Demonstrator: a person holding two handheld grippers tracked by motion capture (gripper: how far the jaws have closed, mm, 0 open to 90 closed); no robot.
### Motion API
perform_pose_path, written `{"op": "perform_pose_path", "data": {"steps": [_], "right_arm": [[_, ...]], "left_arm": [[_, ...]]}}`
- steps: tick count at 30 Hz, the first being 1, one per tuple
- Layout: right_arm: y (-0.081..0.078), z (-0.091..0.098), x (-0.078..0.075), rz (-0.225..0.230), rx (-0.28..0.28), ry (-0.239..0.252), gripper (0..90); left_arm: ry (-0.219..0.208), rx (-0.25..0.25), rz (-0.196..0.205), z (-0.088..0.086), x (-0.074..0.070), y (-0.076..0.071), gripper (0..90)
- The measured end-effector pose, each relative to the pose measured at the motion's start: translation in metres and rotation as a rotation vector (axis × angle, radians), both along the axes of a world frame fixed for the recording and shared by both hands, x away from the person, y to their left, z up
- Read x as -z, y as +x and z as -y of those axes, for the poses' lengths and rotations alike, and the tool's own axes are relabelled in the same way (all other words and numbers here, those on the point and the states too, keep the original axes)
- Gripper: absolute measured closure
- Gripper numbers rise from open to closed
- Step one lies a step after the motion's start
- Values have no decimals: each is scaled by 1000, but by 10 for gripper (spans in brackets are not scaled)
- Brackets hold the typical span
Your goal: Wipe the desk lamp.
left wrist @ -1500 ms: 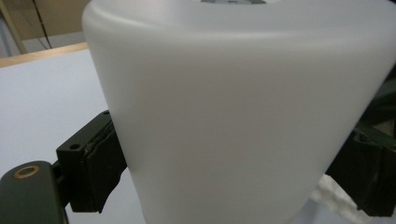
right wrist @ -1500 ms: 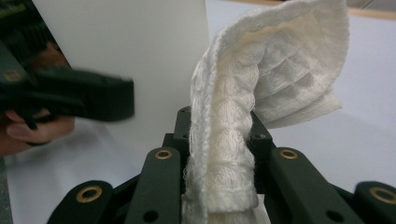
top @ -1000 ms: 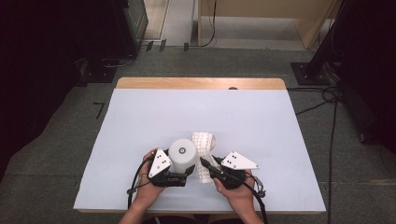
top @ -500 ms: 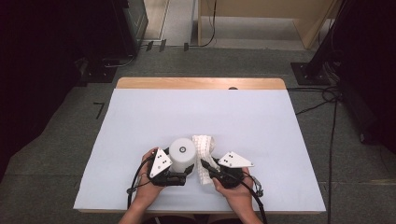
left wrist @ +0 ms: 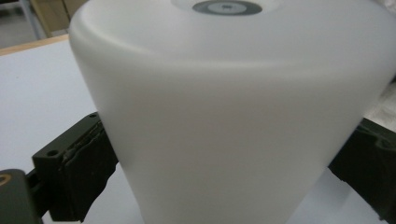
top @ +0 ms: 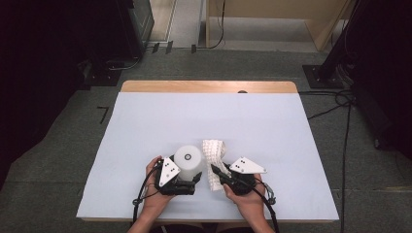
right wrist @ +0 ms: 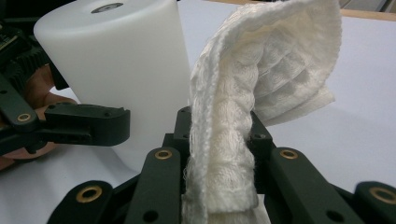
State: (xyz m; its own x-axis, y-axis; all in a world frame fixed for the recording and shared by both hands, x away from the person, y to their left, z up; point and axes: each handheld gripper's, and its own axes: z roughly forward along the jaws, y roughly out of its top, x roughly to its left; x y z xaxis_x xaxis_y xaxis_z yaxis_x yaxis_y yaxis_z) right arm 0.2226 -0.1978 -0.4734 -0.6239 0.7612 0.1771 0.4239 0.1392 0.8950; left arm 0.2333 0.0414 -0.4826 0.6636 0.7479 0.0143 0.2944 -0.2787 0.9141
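Note:
A white plastic cylinder [top: 188,159] with a small grey disc on its top stands upright on the pale blue table [top: 145,121] near the front edge. My left gripper [top: 187,178] is shut on its lower part; in the left gripper view the cylinder [left wrist: 224,116] sits between the two black jaws, which touch its sides. Just right of it, a white textured cloth [top: 214,158] rises in a folded strip. My right gripper [top: 217,174] is shut on the cloth [right wrist: 224,154], which arches up and over beyond the jaws. The cylinder [right wrist: 116,60] stands close beside the cloth.
A wooden strip [top: 209,86] runs along the table's far edge. Beyond it lie grey floor, dark stands and cables [top: 340,102]. Both hands rest at the table's front edge, close together.

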Motion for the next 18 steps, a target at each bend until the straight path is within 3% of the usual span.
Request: {"op": "perform_pose_path", "data": {"steps": [4, 5, 13, 18], "right_arm": [[0, 0, 0, 2, -2, -1, 734], [0, -2, 1, -2, -4, -3, 734], [-1, -6, 4, -19, -18, -16, 733], [0, -9, 8, -31, -22, -31, 733]], "left_arm": [[33, -57, -3, 8, 1, -2, 0], [28, -82, -10, 8, 2, -1, 45], [15, -57, -36, 2, -2, 2, 83], [-37, -32, -26, -3, -8, 2, 83]]}}
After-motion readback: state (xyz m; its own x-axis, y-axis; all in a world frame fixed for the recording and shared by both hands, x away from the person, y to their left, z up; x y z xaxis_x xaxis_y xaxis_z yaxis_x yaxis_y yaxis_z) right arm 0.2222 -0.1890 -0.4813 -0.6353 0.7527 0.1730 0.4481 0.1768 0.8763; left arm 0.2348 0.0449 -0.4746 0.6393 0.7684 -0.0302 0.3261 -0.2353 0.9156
